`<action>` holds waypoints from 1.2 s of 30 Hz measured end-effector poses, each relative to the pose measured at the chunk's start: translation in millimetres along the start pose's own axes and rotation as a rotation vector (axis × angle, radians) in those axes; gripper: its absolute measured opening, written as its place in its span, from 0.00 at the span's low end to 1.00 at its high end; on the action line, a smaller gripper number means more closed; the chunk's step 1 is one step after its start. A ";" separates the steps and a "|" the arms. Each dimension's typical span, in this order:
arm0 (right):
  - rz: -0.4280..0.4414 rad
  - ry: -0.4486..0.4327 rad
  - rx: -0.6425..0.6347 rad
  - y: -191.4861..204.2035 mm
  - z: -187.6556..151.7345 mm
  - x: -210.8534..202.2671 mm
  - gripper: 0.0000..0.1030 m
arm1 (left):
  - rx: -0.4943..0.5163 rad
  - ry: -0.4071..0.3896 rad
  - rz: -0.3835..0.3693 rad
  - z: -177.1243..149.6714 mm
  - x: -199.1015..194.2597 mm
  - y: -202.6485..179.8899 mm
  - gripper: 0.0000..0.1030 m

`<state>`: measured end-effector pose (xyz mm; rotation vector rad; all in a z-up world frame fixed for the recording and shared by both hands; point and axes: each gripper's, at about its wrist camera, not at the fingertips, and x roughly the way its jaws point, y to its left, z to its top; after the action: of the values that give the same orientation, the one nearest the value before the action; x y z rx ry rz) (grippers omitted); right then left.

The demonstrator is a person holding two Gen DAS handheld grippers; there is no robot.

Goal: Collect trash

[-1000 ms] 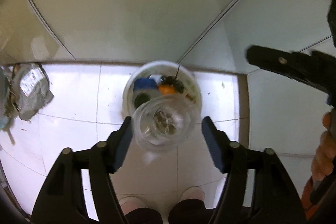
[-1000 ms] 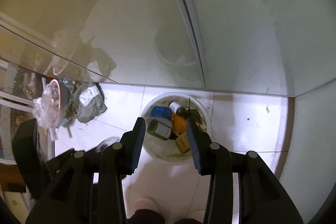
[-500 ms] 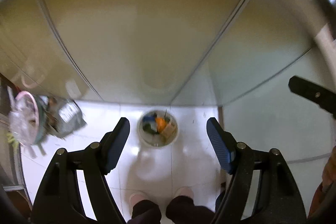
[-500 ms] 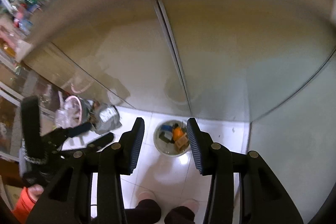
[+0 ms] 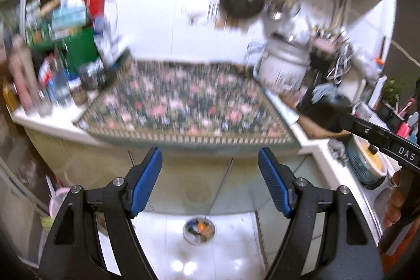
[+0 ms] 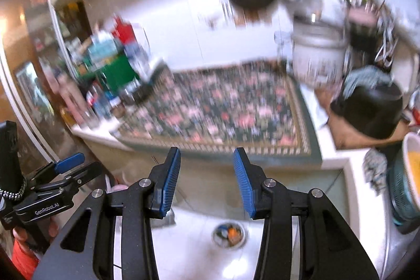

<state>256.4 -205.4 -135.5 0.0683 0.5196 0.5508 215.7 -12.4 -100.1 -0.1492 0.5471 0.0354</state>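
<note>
Kitchen counter with a floral mat (image 5: 189, 109) ahead of and above both tongs; jars and bottles (image 5: 60, 80) crowd its left end, and a white pot (image 5: 283, 70) and a black pot (image 6: 370, 109) stand to the right. Left gripper (image 5: 210, 185): blue pads wide apart, nothing between them. Right gripper (image 6: 207, 180): pads parted more narrowly, likewise empty. Trash bin (image 5: 199, 227), round and holding mixed litter, stands on the white tiled floor (image 5: 183, 253) below and between the fingers of each gripper, at the foot of the cabinet doors (image 5: 199, 183). Much of the background is motion-blurred.
</note>
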 end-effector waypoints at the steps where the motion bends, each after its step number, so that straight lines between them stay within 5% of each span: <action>1: -0.004 -0.026 -0.003 10.9 1.0 -16.6 0.37 | 0.007 -0.016 -0.008 3.4 -13.3 3.8 0.72; 7: -0.035 -0.112 -0.019 57.4 -10.7 -77.1 0.42 | 0.056 -0.130 -0.040 6.8 -100.2 8.9 0.88; 18: -0.081 -0.137 -0.039 106.9 -38.7 -125.4 0.85 | 0.073 -0.136 -0.056 -25.6 -172.2 30.9 0.99; 36: -0.097 -0.107 -0.044 128.7 -55.2 -137.6 0.89 | 0.076 -0.122 -0.097 -39.1 -189.6 37.3 0.99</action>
<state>67.3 -170.6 -95.6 0.0300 0.4046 0.4606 31.0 19.7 -39.2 -0.0987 0.4183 -0.0701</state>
